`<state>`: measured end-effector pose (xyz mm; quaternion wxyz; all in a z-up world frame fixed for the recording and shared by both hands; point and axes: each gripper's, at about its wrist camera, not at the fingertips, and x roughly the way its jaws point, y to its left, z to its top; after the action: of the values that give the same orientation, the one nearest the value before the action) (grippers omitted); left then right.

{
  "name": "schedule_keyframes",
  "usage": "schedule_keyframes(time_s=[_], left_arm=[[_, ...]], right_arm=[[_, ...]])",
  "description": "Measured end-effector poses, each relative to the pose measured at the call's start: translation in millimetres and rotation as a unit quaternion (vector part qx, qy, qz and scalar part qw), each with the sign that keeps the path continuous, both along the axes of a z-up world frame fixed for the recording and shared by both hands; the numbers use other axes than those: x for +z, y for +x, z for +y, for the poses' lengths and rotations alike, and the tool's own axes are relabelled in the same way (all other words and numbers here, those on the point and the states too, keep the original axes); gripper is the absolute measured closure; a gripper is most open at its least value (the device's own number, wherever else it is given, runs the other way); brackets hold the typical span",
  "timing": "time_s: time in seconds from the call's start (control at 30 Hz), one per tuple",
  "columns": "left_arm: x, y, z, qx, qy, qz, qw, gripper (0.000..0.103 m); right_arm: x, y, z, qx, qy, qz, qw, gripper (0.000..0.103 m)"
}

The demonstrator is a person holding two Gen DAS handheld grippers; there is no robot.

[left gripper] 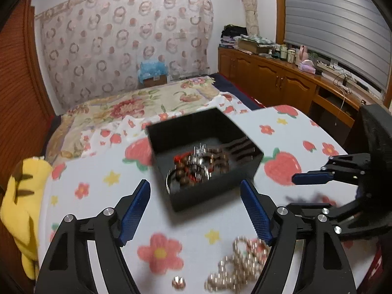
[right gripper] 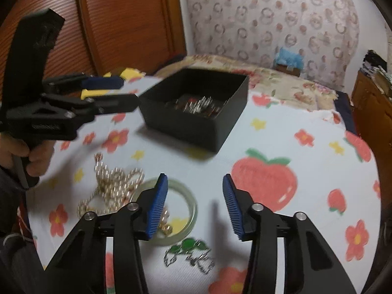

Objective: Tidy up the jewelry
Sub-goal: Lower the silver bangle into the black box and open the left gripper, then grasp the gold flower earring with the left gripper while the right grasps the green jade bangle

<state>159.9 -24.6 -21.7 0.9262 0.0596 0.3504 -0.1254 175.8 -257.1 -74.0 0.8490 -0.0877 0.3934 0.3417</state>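
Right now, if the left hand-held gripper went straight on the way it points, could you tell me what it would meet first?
Most likely the near wall of the black box, straight ahead of the open left hand-held gripper; depth is unclear, so the cloth may come first.

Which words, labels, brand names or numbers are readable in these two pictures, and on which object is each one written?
None can be read in either view.
Black open-top jewelry box: no print shows on its walls.
Strawberry-and-flower patterned cloth: pictures only, no letters.
Bottles and boxes on the wooden sideboard: any labels are too small and blurred.
Cardboard box by the far curtain: a pale label, unreadable.
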Motion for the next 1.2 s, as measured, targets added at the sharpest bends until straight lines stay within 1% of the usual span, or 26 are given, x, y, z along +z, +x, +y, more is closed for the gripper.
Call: schedule_keyframes(time_s=[0.17, 0.23, 0.3, 0.4, 0.57, 0.63, 0.77, 0.83, 0.9, 1.0, 1.13, 1.2], left_arm=[[-11.9, -21.5, 16.5, 0.009, -0.011, 0.014, 0.9998, 0.028], [-17.6, -29.2, 25.4, 0.017, -0.016, 0.022, 0.9995, 0.028], [-23.4, -36.0, 33.5, 0.021, -0.02, 0.029, 0.9991, 0.028], [-31.5, -46.8, 46.6, 0.034, -0.013, 0.037, 0.9986, 0.028], [-40.0, -60.1, 59.4, 0.039, -0.017, 0.051, 0.9978, 0.028], [-44.1, -66.3, 61.7, 0.038, -0.018, 0.056, 0.9976, 0.032], [-50.2, -72.6, 59.7, 0.031, -0.023, 0.066, 0.9971, 0.045], [-52.8, -72.9, 56.7, 0.026, -0.02, 0.07, 0.997, 0.05], [-54.4, -71.5, 54.5, 0.023, -0.017, 0.073, 0.9969, 0.057], [-55.9, -69.0, 51.3, 0.021, -0.016, 0.075, 0.9969, 0.064], [-54.6, -64.1, 44.7, 0.015, -0.007, 0.071, 0.9973, 0.066], [-54.9, -61.7, 41.8, 0.014, -0.004, 0.07, 0.9974, 0.068]], right_arm=[[-14.9, -4.5, 5.1, 0.004, -0.018, 0.017, 1.0, 0.069], [-19.6, -5.6, 7.3, 0.005, -0.024, 0.02, 0.999, 0.072], [-20.2, -6.7, 8.5, 0.006, -0.026, 0.019, 0.999, 0.077], [-21.2, -7.6, 9.6, 0.003, -0.033, 0.015, 0.999, 0.079], [-21.9, -9.1, 11.8, -0.002, -0.044, 0.007, 0.999, 0.084], [-22.2, -9.6, 12.9, -0.003, -0.05, 0.002, 0.999, 0.085], [-22.1, -10.5, 13.5, -0.006, -0.057, -0.003, 0.998, 0.087], [-22.3, -10.5, 13.9, -0.006, -0.058, -0.004, 0.998, 0.087], [-21.6, -10.6, 14.4, -0.007, -0.062, -0.007, 0.998, 0.087], [-21.4, -12.3, 15.8, -0.007, -0.07, -0.014, 0.997, 0.088], [-21.2, -12.1, 15.4, -0.007, -0.068, -0.013, 0.998, 0.088], [-21.8, -12.7, 16.3, -0.007, -0.07, -0.014, 0.997, 0.088]])
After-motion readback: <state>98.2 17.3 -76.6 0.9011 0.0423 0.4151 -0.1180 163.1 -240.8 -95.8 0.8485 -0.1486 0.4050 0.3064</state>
